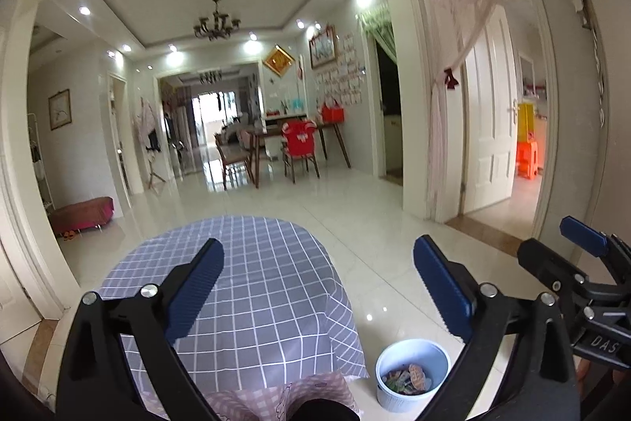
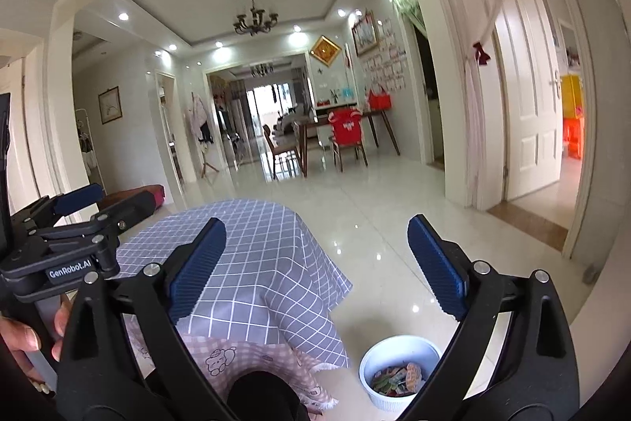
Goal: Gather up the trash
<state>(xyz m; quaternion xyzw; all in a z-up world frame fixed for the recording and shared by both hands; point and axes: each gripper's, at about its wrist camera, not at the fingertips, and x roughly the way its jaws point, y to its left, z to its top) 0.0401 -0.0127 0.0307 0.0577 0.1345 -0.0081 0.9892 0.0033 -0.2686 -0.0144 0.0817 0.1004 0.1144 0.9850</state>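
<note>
Looking out over a long tiled room, dining table [image 1: 299,129] and chairs far off. Nearer, a low table under a grey checked cloth [image 1: 252,263], top bare as far as can be seen, a pink checked cloth [image 2: 244,354] hanging below its near edge. On the floor just right of it, a small white bin [image 1: 412,373], wrappers [image 1: 408,377] already lying inside. Left gripper [image 1: 317,289] raised over the table, blue pads spread wide, nothing between. Right gripper [image 2: 317,269] likewise wide apart and empty, held beside the left.

Probably near the end of the job, judging by the filled bin and bare cloth. Risks from here: clipping the bin on a careless descent and tipping the wrappers back out; snagging a finger in the loose cloth and dragging it; knocking the two grippers together, held this close.
</note>
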